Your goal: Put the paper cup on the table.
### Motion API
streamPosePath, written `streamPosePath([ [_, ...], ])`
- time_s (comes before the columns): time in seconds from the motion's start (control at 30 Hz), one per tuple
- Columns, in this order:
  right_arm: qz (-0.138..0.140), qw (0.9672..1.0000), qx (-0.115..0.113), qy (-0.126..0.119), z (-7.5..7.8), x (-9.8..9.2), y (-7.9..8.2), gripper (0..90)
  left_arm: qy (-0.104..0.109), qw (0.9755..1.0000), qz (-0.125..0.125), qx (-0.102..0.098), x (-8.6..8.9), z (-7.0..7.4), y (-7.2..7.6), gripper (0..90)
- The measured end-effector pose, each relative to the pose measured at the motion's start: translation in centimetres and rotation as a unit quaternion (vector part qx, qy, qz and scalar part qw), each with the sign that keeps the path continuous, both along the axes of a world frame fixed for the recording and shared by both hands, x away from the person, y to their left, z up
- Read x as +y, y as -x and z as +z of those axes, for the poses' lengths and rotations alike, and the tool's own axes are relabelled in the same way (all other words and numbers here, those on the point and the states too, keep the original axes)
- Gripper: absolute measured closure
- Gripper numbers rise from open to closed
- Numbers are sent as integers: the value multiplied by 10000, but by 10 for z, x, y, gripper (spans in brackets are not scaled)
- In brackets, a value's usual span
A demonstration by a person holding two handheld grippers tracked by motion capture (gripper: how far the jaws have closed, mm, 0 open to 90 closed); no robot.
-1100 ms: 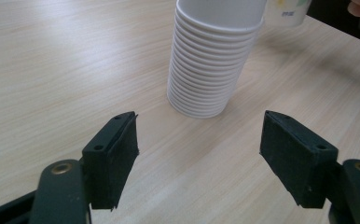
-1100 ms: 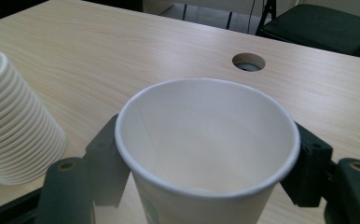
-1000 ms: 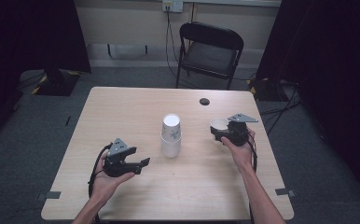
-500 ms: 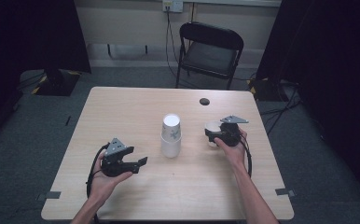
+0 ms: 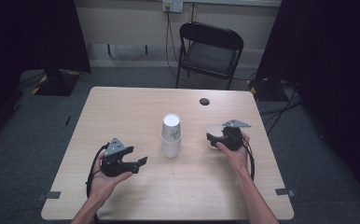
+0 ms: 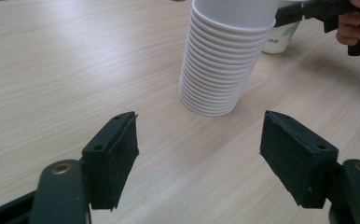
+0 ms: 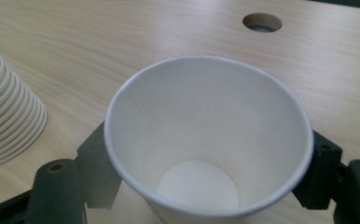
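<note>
A stack of white paper cups (image 5: pixel 171 137) (image 6: pixel 225 60) (image 7: pixel 5 121) stands mouth-down at the table's middle. To its right a single white paper cup (image 5: pixel 214 130) (image 6: pixel 280 39) (image 7: pixel 206 140) stands mouth-up on the table. My right gripper (image 5: pixel 211 138) (image 7: pixel 206 168) has this cup between its jaws. The jaws have just been opening, and the pads look slightly clear of the cup's wall. My left gripper (image 5: pixel 141 163) (image 6: pixel 199 154) is open and holds nothing. It sits at the front left, pointing at the stack from a short way off.
The wooden table (image 5: pixel 122 112) has a round cable hole (image 5: pixel 204 101) (image 7: pixel 262 22) near its far edge. A black folding chair (image 5: pixel 211 51) stands behind the table. Cables trail from both grippers toward the front edge.
My right gripper has shifted slightly toward the stack and toward the front, with the single cup between its jaws. The left hand has stayed still.
</note>
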State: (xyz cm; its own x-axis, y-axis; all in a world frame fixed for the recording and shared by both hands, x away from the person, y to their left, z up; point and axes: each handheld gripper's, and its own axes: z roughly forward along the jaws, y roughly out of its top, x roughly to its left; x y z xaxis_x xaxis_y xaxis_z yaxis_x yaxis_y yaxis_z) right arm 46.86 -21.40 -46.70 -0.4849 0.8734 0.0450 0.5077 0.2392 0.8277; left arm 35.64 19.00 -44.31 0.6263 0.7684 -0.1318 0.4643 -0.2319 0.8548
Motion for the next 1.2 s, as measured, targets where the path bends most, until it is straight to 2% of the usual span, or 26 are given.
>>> streamPosePath([
  [0.07,19,10000,40,11,-1,0,1,243,3,10000,4,2,0,0,0,275],
  [0.1,-7,10000,99,4,-2,-1,2,203,5,10000,1,6,0,0,0,275],
  [0.3,-3,9999,146,-49,-4,0,3,140,-23,10000,-17,-14,0,0,0,273],
  [0.47,33,9998,154,-87,-3,-1,4,137,-9,10000,0,13,0,0,-1,267],
  [0.6,-42,9998,150,-126,-2,-6,5,137,164,9999,16,51,0,1,-1,259],
  [0.73,-15,9998,146,-92,-2,-8,8,137,135,9999,45,43,1,1,-2,243],
  [0.87,-20,9998,160,-143,-2,-11,11,137,165,9996,222,51,2,2,-2,187],
  [1.1,39,9996,178,-196,5,-14,18,137,222,9994,239,88,3,3,-3,159],
  [1.2,13,9997,164,-193,9,-16,22,137,245,9994,221,37,2,6,-2,158],
])
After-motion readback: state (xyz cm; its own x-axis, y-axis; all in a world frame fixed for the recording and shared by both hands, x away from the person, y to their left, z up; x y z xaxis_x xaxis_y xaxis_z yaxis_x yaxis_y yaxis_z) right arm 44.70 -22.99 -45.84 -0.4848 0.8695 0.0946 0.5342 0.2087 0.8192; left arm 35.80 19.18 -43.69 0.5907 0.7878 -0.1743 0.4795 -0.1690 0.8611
